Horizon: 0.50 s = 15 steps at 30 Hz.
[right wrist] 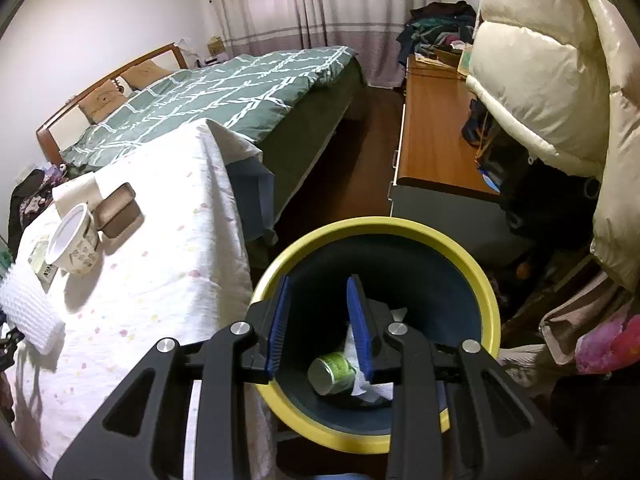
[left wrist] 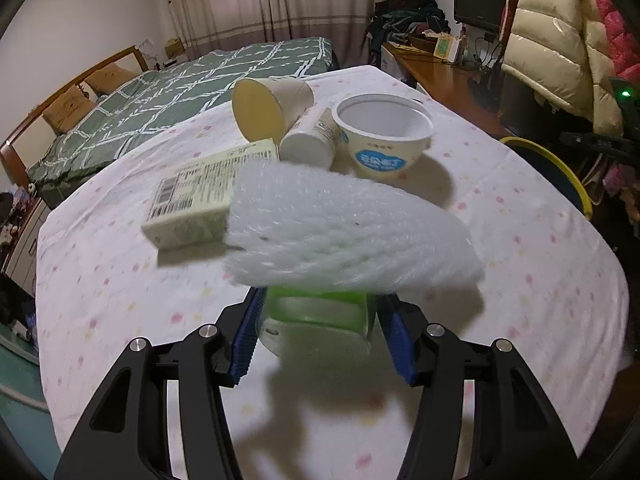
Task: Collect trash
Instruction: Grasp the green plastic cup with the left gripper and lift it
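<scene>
While the left view shows the left claw [left wrist: 320, 320] closed on a green box [left wrist: 320, 310] with white foam [left wrist: 352, 236] on top, low centre, only the right view looks into the bin [right wrist: 400, 226]. Right claw [right wrist: 320, 320] hangs over it, lower centre, jaws partly apart, gripping nothing. Inside: one green can [right wrist: 332, 374] and some paper [right wrist: 360, 384]. On the worktop [left wrist: 520, 280], left view: two cups [left wrist: 272, 108] [left wrist: 384, 140], one bottle [left wrist: 308, 142], one carton [left wrist: 200, 196].

The left claw [left wrist: 318, 332] tilts downward, its blue pads pressed on something green. The right claw [right wrist: 320, 328] tilts downward too, narrowly parted, gripping nothing.
</scene>
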{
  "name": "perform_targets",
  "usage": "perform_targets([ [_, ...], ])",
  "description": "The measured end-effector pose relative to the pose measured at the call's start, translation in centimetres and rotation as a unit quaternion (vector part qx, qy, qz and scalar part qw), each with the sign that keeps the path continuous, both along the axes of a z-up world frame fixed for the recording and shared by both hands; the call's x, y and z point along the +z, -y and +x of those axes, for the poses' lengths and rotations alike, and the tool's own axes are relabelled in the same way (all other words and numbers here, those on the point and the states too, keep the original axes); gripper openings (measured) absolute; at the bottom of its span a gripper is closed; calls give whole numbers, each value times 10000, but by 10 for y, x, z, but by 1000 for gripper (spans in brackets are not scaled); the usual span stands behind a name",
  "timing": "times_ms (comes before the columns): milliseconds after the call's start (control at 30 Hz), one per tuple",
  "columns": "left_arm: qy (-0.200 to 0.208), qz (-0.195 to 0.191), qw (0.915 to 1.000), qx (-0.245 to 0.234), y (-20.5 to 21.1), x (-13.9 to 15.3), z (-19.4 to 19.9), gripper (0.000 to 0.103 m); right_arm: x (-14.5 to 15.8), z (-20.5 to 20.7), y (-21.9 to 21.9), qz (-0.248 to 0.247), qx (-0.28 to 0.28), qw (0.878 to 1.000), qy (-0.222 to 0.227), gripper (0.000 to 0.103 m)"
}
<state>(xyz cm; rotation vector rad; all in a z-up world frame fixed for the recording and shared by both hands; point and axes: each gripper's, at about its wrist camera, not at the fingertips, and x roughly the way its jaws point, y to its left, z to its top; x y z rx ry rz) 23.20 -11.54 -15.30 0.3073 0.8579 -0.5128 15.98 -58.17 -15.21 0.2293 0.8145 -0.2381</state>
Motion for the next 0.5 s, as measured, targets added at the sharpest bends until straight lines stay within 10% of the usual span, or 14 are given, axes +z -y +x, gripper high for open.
perform_targets([
  [500,240,-158,9986,449,-52,54,-68,51,9,-6,-13,37,177,9997,149,28],
])
